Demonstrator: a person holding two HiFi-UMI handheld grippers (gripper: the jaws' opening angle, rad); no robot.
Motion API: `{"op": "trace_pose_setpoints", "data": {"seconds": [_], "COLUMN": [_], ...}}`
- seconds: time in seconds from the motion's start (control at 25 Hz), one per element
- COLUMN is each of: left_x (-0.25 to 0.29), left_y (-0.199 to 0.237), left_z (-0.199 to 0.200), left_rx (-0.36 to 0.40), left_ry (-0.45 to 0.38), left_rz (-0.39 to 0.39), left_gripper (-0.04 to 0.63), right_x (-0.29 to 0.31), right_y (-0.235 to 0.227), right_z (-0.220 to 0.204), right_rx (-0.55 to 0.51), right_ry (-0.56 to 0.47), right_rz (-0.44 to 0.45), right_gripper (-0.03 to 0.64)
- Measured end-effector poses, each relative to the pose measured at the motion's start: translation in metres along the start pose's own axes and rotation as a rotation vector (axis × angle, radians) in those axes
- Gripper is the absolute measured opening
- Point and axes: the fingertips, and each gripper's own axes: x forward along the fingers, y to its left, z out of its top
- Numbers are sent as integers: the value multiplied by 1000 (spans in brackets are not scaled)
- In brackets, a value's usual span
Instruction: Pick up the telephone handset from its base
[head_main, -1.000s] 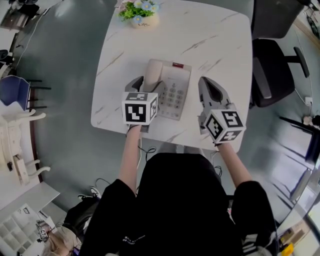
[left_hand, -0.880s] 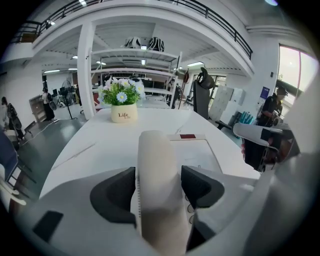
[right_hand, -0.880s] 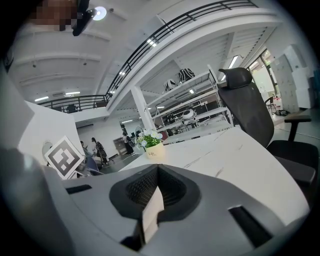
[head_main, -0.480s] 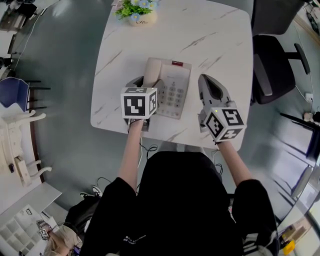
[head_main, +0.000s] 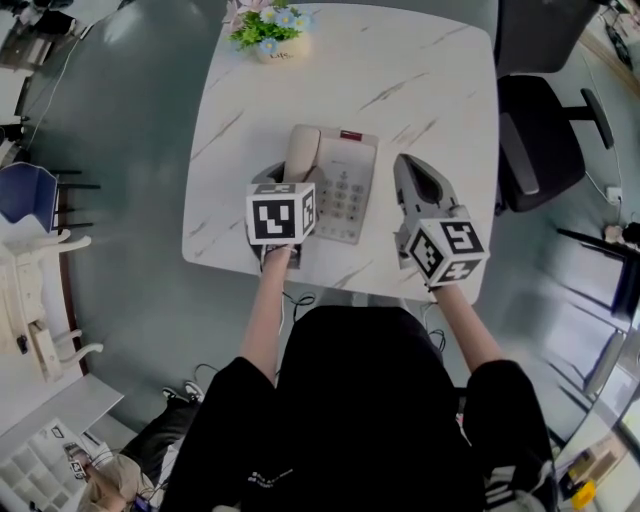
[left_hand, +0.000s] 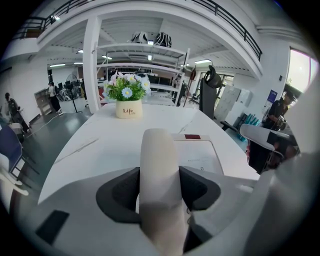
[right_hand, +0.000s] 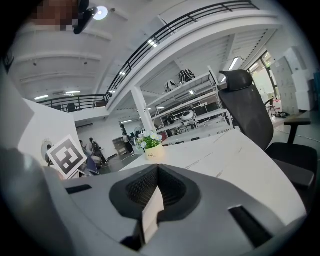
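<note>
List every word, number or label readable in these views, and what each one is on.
"Life": on the cream flower pot; the smaller line under it is too blurred to read.
Red label on the telephone base: too small to read.
Keypad digits: too small to read.
Nothing else legible.

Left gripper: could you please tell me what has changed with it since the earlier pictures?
The left gripper has narrowed its jaws, and they are closing round the handset, which stands between them. The handset remains on the base, unlifted; the right gripper stays shut beside it.
</note>
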Motion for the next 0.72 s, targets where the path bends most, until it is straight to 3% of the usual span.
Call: {"op": "trace_pose_setpoints", "data": {"seconds": [0.72], "left_x": [-37], "left_y": [-5], "left_z": [11], "left_rx": [-75], "left_ry": [-135], "left_rz": [-48], "left_gripper": [215], "right_x": [-8], "right_y": [14], "right_z": [17], "right_rx": [-45], "right_ry": [-19], "right_rz": [36], "right_gripper": [-11]}}
